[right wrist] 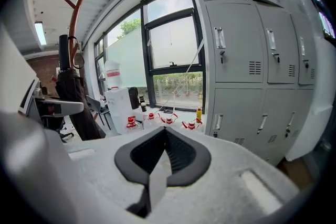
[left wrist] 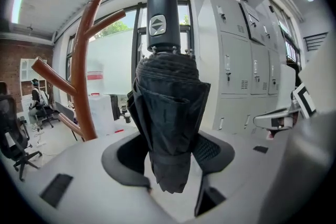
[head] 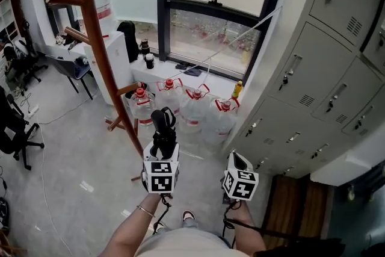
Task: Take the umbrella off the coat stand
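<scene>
A folded black umbrella stands upright between the jaws of my left gripper, which is shut on its fabric body. In the left gripper view the umbrella fills the middle, handle end up, and the left gripper clamps its lower part. The brown wooden coat stand rises just left of the umbrella, apart from it; its trunk shows to the left. My right gripper hovers to the right, shut with nothing in it. The right gripper view shows the umbrella at the left.
Several large water bottles with red caps stand on the floor under the window. Grey lockers line the right side. A white cabinet stands behind the coat stand, and an office chair is at the far left.
</scene>
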### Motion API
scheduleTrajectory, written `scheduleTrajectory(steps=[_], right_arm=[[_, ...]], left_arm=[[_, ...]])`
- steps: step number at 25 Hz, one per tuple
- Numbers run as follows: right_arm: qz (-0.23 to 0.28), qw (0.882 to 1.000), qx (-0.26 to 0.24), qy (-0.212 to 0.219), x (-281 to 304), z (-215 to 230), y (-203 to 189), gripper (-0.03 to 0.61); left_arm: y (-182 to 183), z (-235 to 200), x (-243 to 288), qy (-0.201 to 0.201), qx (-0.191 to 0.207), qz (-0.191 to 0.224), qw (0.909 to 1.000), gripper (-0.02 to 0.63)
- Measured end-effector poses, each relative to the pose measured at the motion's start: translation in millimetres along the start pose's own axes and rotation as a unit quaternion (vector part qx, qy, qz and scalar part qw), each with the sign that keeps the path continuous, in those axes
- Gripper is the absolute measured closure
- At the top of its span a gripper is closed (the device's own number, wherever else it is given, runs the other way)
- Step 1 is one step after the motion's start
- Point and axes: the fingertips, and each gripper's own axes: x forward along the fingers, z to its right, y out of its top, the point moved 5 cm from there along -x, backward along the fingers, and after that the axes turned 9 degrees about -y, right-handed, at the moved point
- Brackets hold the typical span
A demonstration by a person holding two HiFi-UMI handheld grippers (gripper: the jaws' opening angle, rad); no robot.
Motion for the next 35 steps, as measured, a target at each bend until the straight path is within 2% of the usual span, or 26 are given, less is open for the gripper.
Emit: scheduleTrajectory(steps=[9, 14, 35], right_arm=[[0.012, 1.000, -0.005, -0.020, -12.2, -0.3, 2.6, 0.574], [0.026, 0.998, -0.047, -0.042, -21.6, -3.7, 8.3, 0.574], [0.033, 0.998, -0.050, -0.023, -16.4, -25.5, 24.6, 0.574]], left_arm=[[-3.1, -2.1, 0.3, -0.033, -0.001, -0.008, 0.9994, 0.371], [-9.2, -2.9, -0.7, -0.041, 0.001, -0.017, 0.9990, 0.371], [-15.7, -14.5, -14.6, -0.042, 0.006, -0.025, 0.9988, 0.371]])
